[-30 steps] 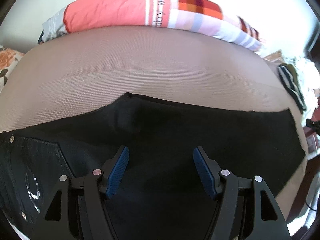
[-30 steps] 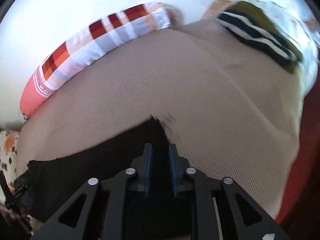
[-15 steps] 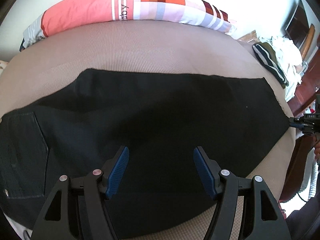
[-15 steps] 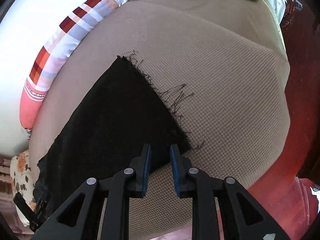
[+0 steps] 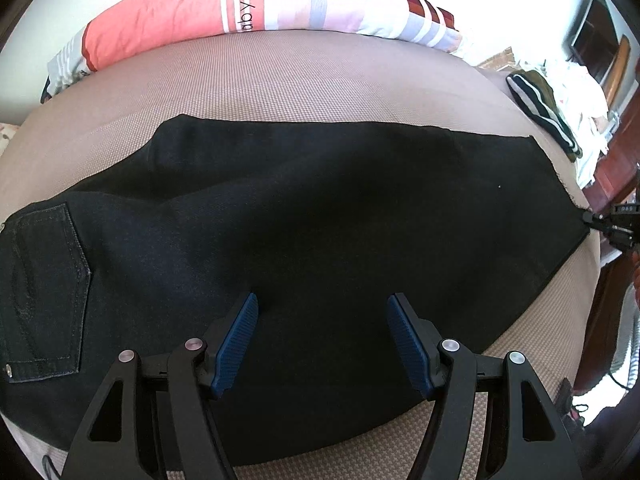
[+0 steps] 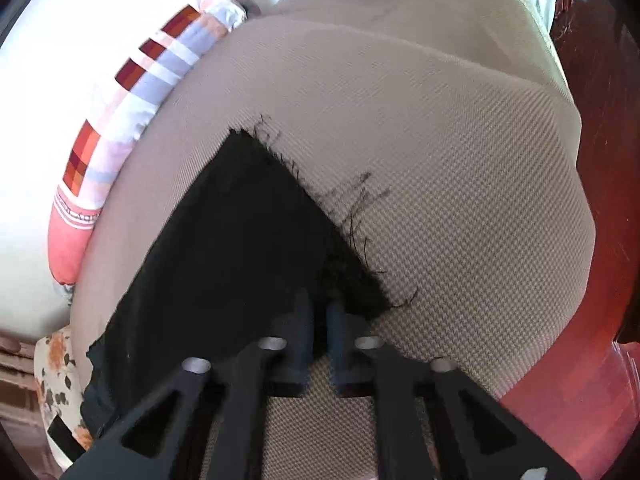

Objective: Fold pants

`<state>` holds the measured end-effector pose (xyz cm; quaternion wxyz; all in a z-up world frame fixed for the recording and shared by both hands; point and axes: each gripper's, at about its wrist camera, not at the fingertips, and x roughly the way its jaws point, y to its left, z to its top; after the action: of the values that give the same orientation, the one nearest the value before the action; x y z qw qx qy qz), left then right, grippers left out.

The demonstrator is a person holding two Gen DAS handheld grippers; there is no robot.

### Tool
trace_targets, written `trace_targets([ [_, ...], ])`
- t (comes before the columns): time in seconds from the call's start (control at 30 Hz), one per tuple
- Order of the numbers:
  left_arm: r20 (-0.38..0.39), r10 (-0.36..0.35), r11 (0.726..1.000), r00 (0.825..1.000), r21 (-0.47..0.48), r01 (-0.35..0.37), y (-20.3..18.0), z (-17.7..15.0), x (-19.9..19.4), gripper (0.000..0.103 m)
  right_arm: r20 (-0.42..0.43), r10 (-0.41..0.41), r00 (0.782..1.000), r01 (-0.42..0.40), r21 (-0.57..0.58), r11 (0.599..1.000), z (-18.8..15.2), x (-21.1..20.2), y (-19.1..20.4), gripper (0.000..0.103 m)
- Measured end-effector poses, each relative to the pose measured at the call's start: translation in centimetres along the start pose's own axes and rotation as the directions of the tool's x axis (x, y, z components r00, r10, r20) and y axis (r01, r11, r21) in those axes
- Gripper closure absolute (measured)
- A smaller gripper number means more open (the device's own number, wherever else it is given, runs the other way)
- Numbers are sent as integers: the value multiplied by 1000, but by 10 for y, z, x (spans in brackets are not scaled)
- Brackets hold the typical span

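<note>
The black pants [image 5: 320,216] lie flat on the bed [image 5: 320,80], one leg laid over the other, running lengthwise along the near edge. The waist end, with its stitched back pocket [image 5: 44,292], lies toward the left end of the bed; the frayed hem lies toward the right end.

Left tool [image 5: 322,320]: released. The blue pads [image 5: 236,344] stand wide apart above the mid-section of the pants, with nothing between them.

Right tool [image 6: 320,320]: clenched. The fingers are drawn together at the near corner of the hem (loose black threads trail from this edge onto the bed). That view is motion-blurred, so whether cloth is pinched between the fingers cannot be told.

A patterned pillow [image 5: 248,8] lies along the far edge of the bed. A striped garment [image 5: 540,108] lies at the far right corner.
</note>
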<state>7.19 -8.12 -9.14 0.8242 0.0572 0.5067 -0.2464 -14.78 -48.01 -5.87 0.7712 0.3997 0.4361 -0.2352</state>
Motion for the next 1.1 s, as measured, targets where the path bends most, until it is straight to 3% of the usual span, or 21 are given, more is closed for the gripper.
trace_targets([
  [0.2, -1, -12, 999, 1000, 42, 12, -4, -6, -2, 35, 60, -124, 991, 128, -83, 988, -12, -6, 10, 101],
  [0.33, 6, 11, 997, 1000, 82, -11, -7, -10, -1, 35, 49, -141, 989, 145, -78, 986, -16, 5, 6, 99],
  [0.43, 2, -41, 998, 999, 50, 41, 2, -4, -5, 35, 19, -140, 990, 141, -62, 988, -13, 4, 6, 87],
  [0.47, 10, -58, 998, 998, 29, 58, 6, 0, -7, 35, 10, -138, 990, 138, -44, 989, -12, 1, 5, 77],
  [0.5, 31, -66, 998, 997, 8, 65, 11, 3, -13, 35, 16, -138, 990, 139, -32, 990, -12, -2, 7, 73],
  [0.6, 145, -15, 998, 989, -51, 22, 34, 16, -36, 35, 82, -184, 980, 190, -74, 979, -11, -17, 20, 73],
  [0.67, 182, 39, 995, 982, -102, -21, 55, 25, -45, 35, 133, -206, 969, 223, -121, 967, -11, -26, 38, 73],
  [0.77, 193, 104, 980, 976, -186, -68, 87, 31, -50, 35, 151, -176, 973, 206, -220, 953, -11, -28, 73, 73],
  [0.93, 181, 191, 940, 965, -315, -126, 135, 24, -54, 35, 66, -50, 997, 75, -460, 885, -21, 1, 169, 71],
  [1.07, 160, 265, 913, 951, -359, -194, 155, 16, -54, 35, -25, 26, 999, -36, -638, 769, -41, 37, 255, 69],
  [1.1, 153, 271, 909, 950, -366, -200, 160, 11, -56, 35, -77, 59, 995, -96, -684, 723, -49, 49, 283, 69],
])
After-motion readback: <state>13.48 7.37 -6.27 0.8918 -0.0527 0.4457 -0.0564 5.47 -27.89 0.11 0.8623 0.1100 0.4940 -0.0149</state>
